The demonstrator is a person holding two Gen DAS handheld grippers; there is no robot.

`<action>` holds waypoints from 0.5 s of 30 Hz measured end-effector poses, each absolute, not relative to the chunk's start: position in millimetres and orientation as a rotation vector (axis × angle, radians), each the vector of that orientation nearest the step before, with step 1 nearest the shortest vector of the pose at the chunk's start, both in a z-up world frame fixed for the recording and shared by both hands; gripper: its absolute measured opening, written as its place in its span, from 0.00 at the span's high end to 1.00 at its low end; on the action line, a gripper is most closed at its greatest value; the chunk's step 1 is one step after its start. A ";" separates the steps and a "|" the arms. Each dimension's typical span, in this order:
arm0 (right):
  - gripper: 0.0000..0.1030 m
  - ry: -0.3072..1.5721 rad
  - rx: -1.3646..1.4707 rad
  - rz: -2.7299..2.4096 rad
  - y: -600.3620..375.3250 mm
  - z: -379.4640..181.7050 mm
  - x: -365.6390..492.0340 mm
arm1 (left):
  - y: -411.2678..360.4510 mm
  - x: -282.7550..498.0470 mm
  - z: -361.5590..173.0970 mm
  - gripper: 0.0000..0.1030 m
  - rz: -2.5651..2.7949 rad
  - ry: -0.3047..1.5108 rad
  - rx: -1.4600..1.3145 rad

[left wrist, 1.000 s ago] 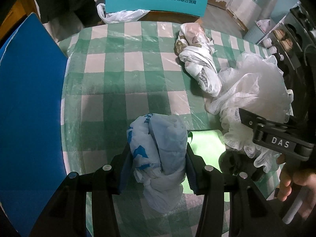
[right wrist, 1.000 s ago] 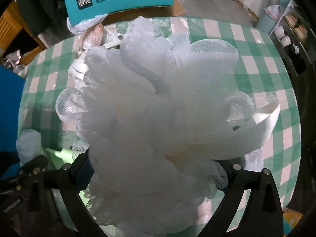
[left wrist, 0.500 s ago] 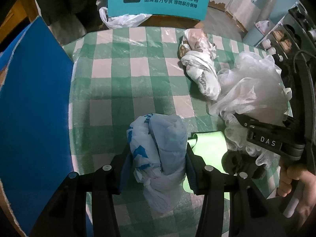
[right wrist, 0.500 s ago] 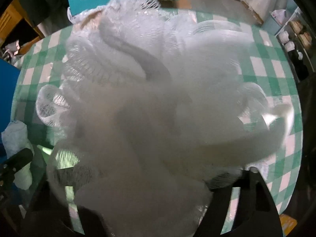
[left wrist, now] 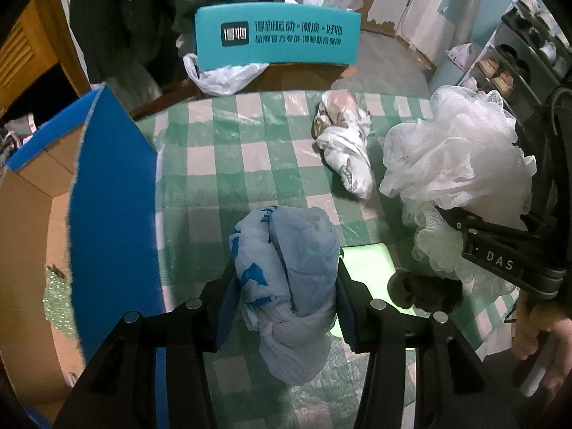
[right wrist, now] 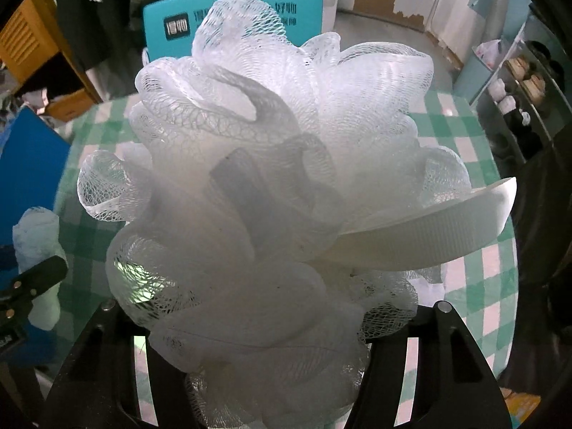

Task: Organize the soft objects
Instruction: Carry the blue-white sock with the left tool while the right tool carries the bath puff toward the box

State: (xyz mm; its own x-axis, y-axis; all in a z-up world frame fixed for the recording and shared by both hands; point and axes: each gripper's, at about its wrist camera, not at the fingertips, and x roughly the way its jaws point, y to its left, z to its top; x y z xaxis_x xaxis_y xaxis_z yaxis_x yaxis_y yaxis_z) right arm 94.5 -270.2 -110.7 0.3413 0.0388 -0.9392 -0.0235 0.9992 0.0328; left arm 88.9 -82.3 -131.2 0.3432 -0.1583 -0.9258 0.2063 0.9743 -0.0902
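Left gripper (left wrist: 286,300) clenches bag (left wrist: 286,279); right gripper (right wrist: 271,325) closing on loofah (right wrist: 271,193); box (left wrist: 107,196) at 9 o'clock. Springy mesh may slip out.

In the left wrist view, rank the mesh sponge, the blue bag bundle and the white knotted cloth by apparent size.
1. Mesh sponge
2. Blue bag bundle, though it is nearest the camera
3. White knotted cloth

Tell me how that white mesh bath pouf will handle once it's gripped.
The mesh pouf, bulging past the closing right gripper, likely squashes easily, so hold may feel vague. Its airy netting suggests it is very light for its bulk. The ribbon loop sticking out could snag on things.
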 end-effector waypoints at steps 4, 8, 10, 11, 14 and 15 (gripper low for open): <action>0.41 1.201 0.011 0.052 -263.2 -102.8 94.7 | -79.3 84.7 -120.8 0.52 -0.234 1.173 0.051; 0.41 1.166 0.008 0.070 -257.8 -87.2 90.2 | -75.2 82.0 -111.4 0.52 -0.236 1.153 0.048; 0.41 1.147 0.011 0.082 -253.3 -78.4 86.8 | -73.9 79.4 -106.1 0.52 -0.236 1.141 0.048; 0.41 1.141 0.013 0.087 -251.6 -75.2 85.7 | -72.8 77.3 -103.9 0.52 -0.235 1.136 0.049; 0.41 1.118 0.018 0.105 -249.8 -63.3 81.0 | -70.6 72.8 -96.2 0.52 -0.231 1.121 0.051; 0.41 1.108 0.019 0.113 -247.4 -59.2 79.3 | -69.2 72.1 -94.4 0.52 -0.230 1.118 0.049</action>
State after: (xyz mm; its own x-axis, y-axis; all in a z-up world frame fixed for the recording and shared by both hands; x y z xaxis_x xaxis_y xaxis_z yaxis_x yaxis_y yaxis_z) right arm 79.3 -247.4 -59.2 0.4410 0.1002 -0.8919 -0.0815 0.9941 0.0713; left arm 72.1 -69.2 -94.4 0.4165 -0.1588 -0.8951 0.2074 0.9753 -0.0765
